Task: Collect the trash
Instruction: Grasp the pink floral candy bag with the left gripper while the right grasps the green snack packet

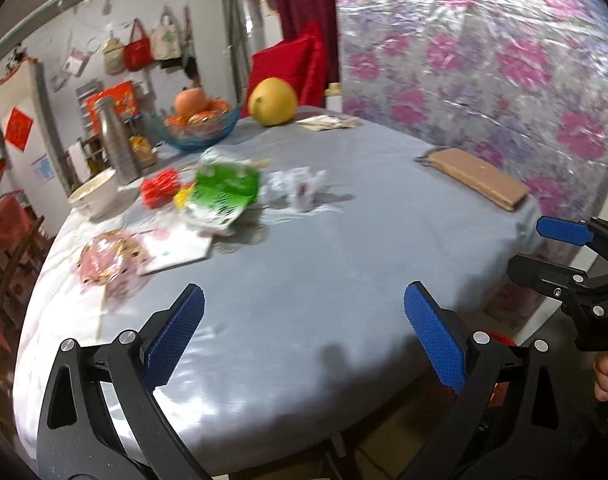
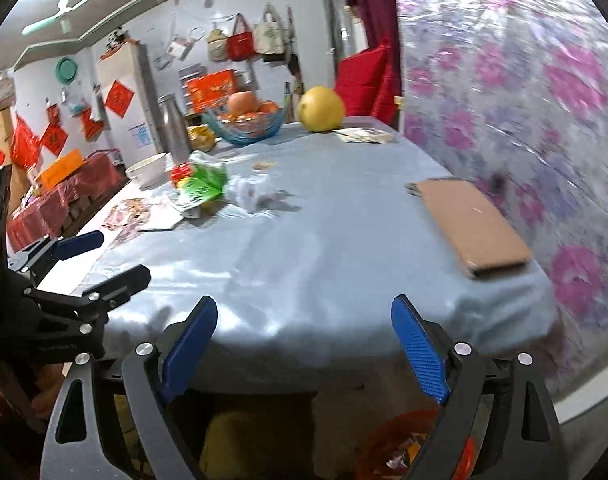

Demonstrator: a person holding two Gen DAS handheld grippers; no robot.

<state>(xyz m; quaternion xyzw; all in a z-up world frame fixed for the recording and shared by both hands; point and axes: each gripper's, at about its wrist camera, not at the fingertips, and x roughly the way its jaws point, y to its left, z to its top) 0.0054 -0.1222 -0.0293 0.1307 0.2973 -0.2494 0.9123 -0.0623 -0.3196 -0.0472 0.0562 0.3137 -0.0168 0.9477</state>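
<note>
Trash lies on the grey-blue tablecloth point(image 1: 344, 264) at the left middle: a green wrapper point(image 1: 224, 192), a crumpled white paper point(image 1: 298, 186), a red plastic piece point(image 1: 160, 190) and a pink patterned wrapper point(image 1: 108, 264). In the right wrist view the green wrapper point(image 2: 204, 184) and white paper point(image 2: 252, 194) lie far ahead. My left gripper point(image 1: 304, 336) is open and empty above the table's near part. My right gripper point(image 2: 304, 348) is open and empty at the table's near edge. An orange bin point(image 2: 400, 444) with trash sits on the floor under the table edge.
A white bowl point(image 1: 94, 196), a steel bottle point(image 1: 118, 140), a blue fruit bowl point(image 1: 200, 124) and a yellow pomelo point(image 1: 272, 100) stand at the back. A brown flat wallet point(image 1: 476, 178) lies at the right edge. A plastic-wrapped floral mattress point(image 1: 484, 60) stands close on the right.
</note>
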